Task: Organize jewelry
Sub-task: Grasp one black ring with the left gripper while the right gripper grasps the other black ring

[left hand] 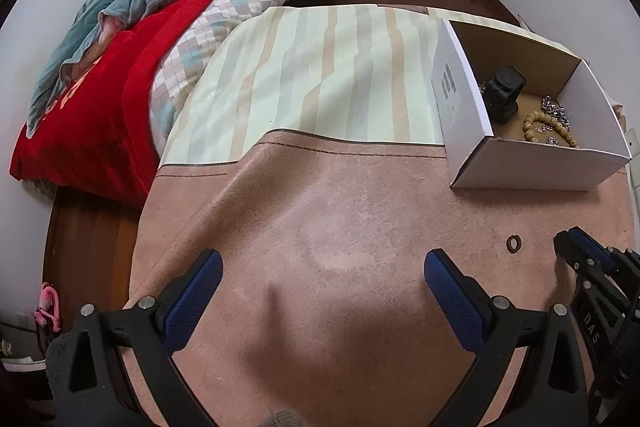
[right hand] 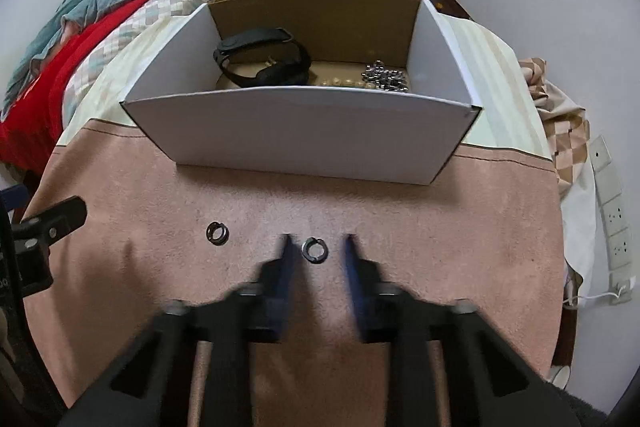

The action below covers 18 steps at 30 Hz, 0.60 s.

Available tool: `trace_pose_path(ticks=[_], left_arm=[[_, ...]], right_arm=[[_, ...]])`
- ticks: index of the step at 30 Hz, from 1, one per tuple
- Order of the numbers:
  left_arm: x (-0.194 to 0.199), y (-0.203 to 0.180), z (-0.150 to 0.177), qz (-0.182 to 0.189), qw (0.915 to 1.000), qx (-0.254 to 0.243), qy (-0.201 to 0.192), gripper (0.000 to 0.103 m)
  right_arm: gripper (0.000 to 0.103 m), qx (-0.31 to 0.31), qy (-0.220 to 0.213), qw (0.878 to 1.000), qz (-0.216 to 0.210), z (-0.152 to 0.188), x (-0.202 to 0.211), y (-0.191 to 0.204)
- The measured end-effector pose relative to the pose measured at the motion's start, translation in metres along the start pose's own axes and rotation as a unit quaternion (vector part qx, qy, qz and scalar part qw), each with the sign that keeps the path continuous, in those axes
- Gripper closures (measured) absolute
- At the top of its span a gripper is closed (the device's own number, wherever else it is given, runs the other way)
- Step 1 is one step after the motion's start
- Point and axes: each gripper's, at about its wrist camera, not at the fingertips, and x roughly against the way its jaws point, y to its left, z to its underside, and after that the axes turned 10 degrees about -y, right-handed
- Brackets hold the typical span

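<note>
Two small dark rings lie on the pink cloth. One ring (right hand: 315, 249) sits between the fingers of my right gripper (right hand: 317, 245), whose jaws are open around it and blurred. The other ring (right hand: 217, 233) lies to its left; it also shows in the left wrist view (left hand: 514, 243). A white cardboard box (right hand: 304, 131) behind holds a black watch (right hand: 264, 61), a silver chain (right hand: 384, 77) and a wooden bead bracelet (left hand: 538, 129). My left gripper (left hand: 323, 269) is wide open and empty over bare cloth, left of the rings.
The table carries a pink and striped cloth (left hand: 320, 75). A bed with red and teal bedding (left hand: 120, 67) stands to the left. A checked cloth (right hand: 560, 131) and a power strip (right hand: 612, 203) hang off the right edge.
</note>
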Motion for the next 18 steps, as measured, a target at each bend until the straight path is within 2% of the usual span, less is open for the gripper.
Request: trace_pose_path(ticks=[4,10,13,15,18], left_arm=[[-0.001,-0.012,-0.003,0.014,0.9999,-0.004,0.001,0.0],[-0.002,-0.049,-0.002,0.079,0.9967,-0.002,0.018,0.0],[-0.005,-0.073,0.001,0.1,0.9947,-0.015,0.022,0.001],[-0.008,-0.089,0.003,0.111,0.993,-0.029,0.026,0.007],[-0.012,-0.105,0.007,0.118,0.9913,-0.049,0.029,0.026]], right_arm=[[0.09,-0.013,-0.006,1.0,-0.004,0.0,0.007,-0.008],[0.09,-0.063,-0.026,0.998,0.007,-0.001,0.036,-0.043],[0.09,-0.078,-0.031,0.996,0.018,0.001,0.048,-0.059],[0.09,-0.083,-0.033,0.996,0.024,0.002,0.052,-0.066],[0.09,-0.093,-0.032,0.995,0.032,0.006,0.056,-0.077]])
